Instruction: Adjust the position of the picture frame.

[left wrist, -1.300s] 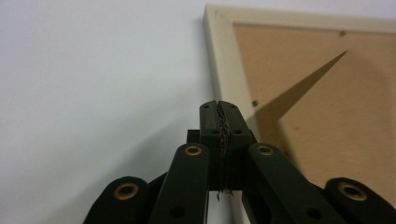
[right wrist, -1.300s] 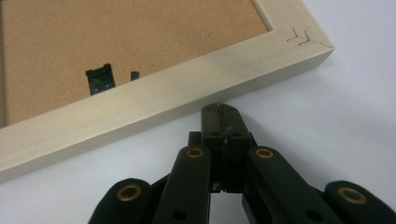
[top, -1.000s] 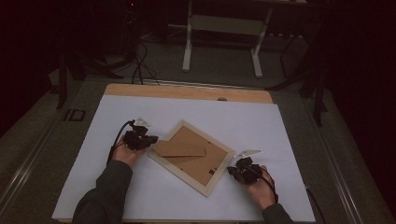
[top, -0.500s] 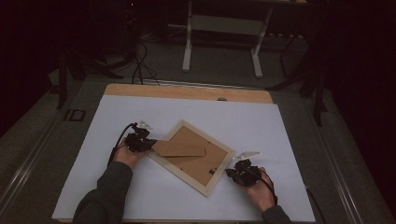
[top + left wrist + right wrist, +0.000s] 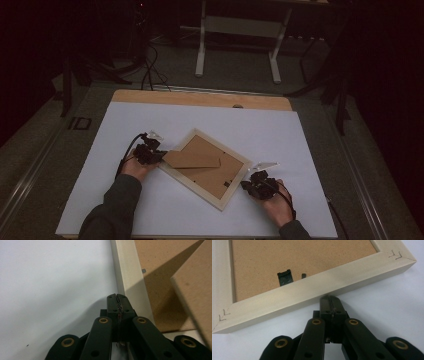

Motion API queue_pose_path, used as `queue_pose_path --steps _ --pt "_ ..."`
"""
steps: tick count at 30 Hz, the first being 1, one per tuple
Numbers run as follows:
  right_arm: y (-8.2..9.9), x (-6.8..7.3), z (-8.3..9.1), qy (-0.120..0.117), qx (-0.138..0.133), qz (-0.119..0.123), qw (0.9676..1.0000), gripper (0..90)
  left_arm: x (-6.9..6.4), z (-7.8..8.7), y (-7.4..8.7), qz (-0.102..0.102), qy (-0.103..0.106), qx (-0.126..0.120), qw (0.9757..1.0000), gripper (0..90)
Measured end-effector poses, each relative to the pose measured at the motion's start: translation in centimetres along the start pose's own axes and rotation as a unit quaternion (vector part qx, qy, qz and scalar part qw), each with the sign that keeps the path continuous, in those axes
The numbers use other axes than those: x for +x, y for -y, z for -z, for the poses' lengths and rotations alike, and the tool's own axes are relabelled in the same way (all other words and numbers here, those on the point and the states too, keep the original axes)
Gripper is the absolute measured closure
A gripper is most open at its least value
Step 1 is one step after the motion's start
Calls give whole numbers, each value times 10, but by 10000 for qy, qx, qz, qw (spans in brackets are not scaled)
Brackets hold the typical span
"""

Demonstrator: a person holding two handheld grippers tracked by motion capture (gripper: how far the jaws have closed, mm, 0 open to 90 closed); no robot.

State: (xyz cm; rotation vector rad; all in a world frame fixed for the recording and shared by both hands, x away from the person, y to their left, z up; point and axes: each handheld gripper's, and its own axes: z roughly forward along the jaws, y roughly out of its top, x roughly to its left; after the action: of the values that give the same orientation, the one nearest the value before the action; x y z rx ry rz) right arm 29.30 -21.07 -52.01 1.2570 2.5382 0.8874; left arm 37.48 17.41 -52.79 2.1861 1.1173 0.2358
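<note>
Right gripper (image 5: 248, 186) nearest, jaws pressed together on nothing, tips against the frame's (image 5: 207, 165) lower-right rail. Left gripper (image 5: 159, 156) — likewise closed, empty — at its left edge. Frame lies face down, skewed, mid-table (image 5: 280, 135); brown stand (image 5: 192, 160) lifted.

You are wearing dark grey long sleeves (image 5: 112, 210) on both forearms. You are gripping two matching black tools: the left gripper (image 5: 117, 298) and the right gripper (image 5: 330, 299) are each showing flat link arms fixed with brass-ringed pivots. A pale three-cornered plate (image 5: 265, 165) is topping each, and a black cable (image 5: 131, 145) is trailing behind.
</note>
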Motion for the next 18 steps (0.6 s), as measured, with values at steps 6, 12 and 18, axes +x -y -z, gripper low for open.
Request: queue_pose_path --steps 6,12,18 --pt "-1 -1 -1 10 -9 -19 10000 900 1 0 2 120 22 -40 9999 900" --pt "-3 -2 -2 54 -19 -54 10000 900 0 1 4 180 44 -90 9998 900" --pt "-5 -4 -2 101 3 -25 9999 900 -2 2 5 219 49 -57 9997 900"
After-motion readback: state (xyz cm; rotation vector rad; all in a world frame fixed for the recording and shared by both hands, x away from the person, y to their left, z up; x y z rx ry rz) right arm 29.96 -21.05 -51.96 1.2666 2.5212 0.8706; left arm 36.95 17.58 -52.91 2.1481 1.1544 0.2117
